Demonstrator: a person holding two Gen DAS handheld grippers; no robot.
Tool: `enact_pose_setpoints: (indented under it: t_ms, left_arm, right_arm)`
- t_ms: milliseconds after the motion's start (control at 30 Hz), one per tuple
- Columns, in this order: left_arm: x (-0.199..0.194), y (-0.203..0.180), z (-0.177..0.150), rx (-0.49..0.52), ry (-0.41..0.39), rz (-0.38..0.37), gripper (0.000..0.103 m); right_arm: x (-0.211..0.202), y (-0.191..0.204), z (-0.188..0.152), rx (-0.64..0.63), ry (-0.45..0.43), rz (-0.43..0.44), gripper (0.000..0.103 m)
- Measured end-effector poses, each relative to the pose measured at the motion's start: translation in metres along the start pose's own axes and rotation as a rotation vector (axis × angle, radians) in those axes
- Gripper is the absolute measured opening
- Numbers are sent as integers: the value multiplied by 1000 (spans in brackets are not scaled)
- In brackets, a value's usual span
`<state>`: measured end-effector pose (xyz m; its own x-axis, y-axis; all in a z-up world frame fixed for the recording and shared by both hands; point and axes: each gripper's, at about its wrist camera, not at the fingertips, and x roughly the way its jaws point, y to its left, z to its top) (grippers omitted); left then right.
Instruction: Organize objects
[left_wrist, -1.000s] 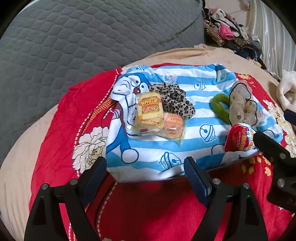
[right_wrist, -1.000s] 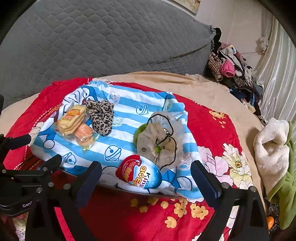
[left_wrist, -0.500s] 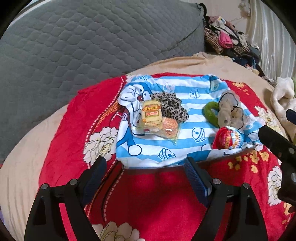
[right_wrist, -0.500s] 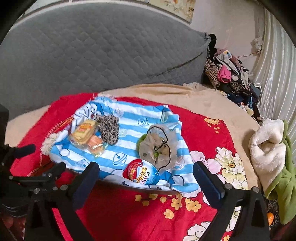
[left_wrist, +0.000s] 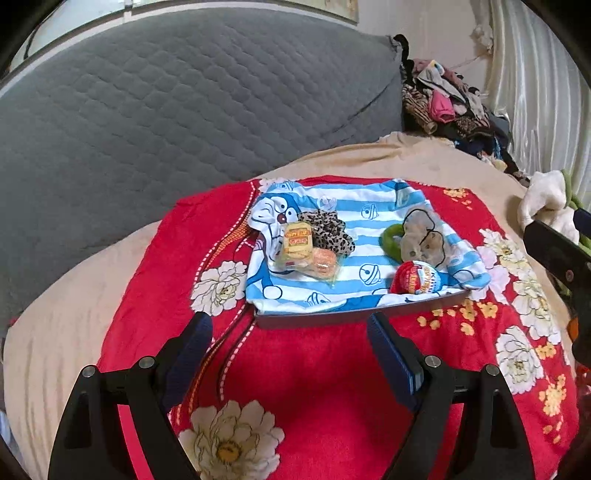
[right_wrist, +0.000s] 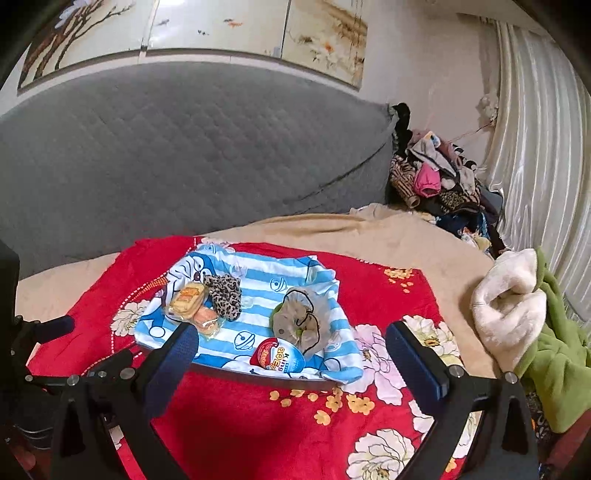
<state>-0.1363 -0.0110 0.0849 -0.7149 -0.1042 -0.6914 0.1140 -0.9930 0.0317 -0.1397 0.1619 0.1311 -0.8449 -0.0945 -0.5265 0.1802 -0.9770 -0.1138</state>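
A blue-striped cartoon cloth (left_wrist: 373, 210) (right_wrist: 258, 280) covers a flat tray on the red floral blanket. On it lie a clear bag of biscuits (left_wrist: 303, 251) (right_wrist: 192, 306), a leopard scrunchie (left_wrist: 327, 230) (right_wrist: 225, 295), a green and grey scrunchie pile (left_wrist: 417, 240) (right_wrist: 303, 321) and a red egg-shaped candy (left_wrist: 415, 277) (right_wrist: 277, 356). My left gripper (left_wrist: 290, 345) hangs open above the blanket, short of the tray, with nothing between its fingers. My right gripper (right_wrist: 291, 352) is open and holds nothing, near the tray's front edge.
A grey quilted headboard (left_wrist: 166, 110) rises behind the bed. A heap of clothes (right_wrist: 439, 181) sits at the back right by the curtain (right_wrist: 535, 147). A white and green blanket (right_wrist: 517, 314) lies at the right. The red floral blanket (left_wrist: 314, 369) stretches in front of the tray.
Both grippers have pulled back and up from the tray, so the cloth and its objects look smaller and farther. The jaws keep the same width. The objects have not moved.
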Motion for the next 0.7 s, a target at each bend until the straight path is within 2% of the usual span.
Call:
enact_pose_setpoints:
  t_ms: [433,700]
  left_arm:
    - [-58,2,-6,-10,-65,-5,87]
    - [-80,3,-19,-3,-81,-5,87]
  right_arm:
    - [-54,-2,-12,4,-45,-12,102]
    - [-79,2,-26,-2,-57,-13,102]
